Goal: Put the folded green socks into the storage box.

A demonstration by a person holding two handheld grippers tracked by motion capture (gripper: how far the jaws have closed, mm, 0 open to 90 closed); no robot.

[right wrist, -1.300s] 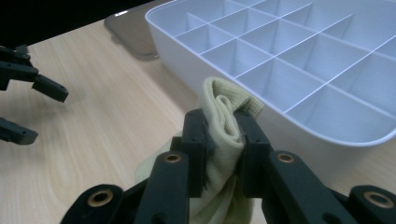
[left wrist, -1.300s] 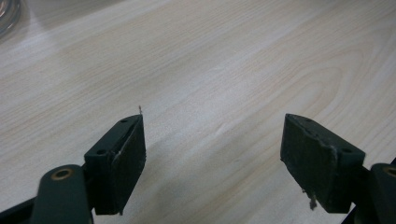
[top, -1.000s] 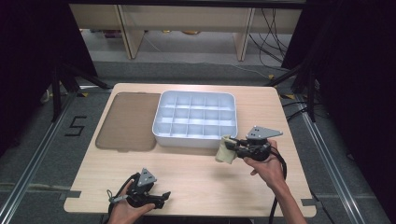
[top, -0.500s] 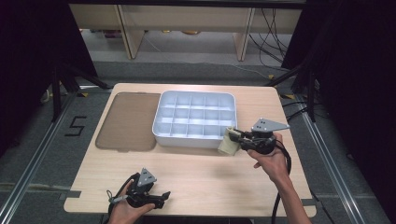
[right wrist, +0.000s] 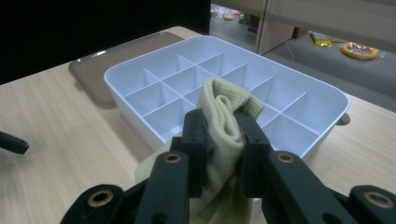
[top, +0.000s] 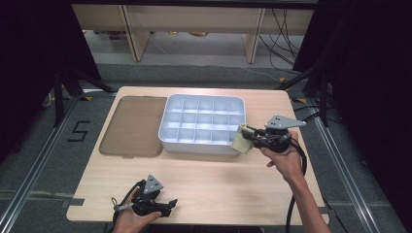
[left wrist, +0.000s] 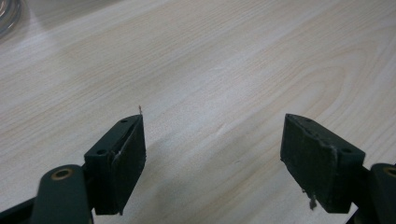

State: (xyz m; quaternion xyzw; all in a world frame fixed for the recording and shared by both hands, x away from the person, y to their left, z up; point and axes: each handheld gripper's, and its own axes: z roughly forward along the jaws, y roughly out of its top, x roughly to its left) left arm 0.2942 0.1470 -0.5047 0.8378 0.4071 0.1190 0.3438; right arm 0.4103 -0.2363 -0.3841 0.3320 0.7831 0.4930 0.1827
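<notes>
A white box (top: 203, 124) divided into several compartments stands at the middle back of the wooden table; in the right gripper view the white box (right wrist: 299, 100) lies just ahead. My right gripper (top: 248, 137) is shut on a rolled pale yellow cloth (top: 240, 141), held in the air at the box's near right corner. Between the two black jaws the pale yellow cloth (right wrist: 223, 116) sticks up, pinched tight. My left gripper (top: 167, 204) rests near the table's front edge, open, with bare wood between its fingers (left wrist: 123, 161).
A flat brown lid (top: 132, 126) lies left of the box, touching its side. Bare tabletop (top: 218, 179) spreads between the two hands. Shelving legs and cables stand on the floor beyond the far edge.
My right gripper has risen with the cloth and shifted a little toward the box's corner. The left gripper has stayed where it was.
</notes>
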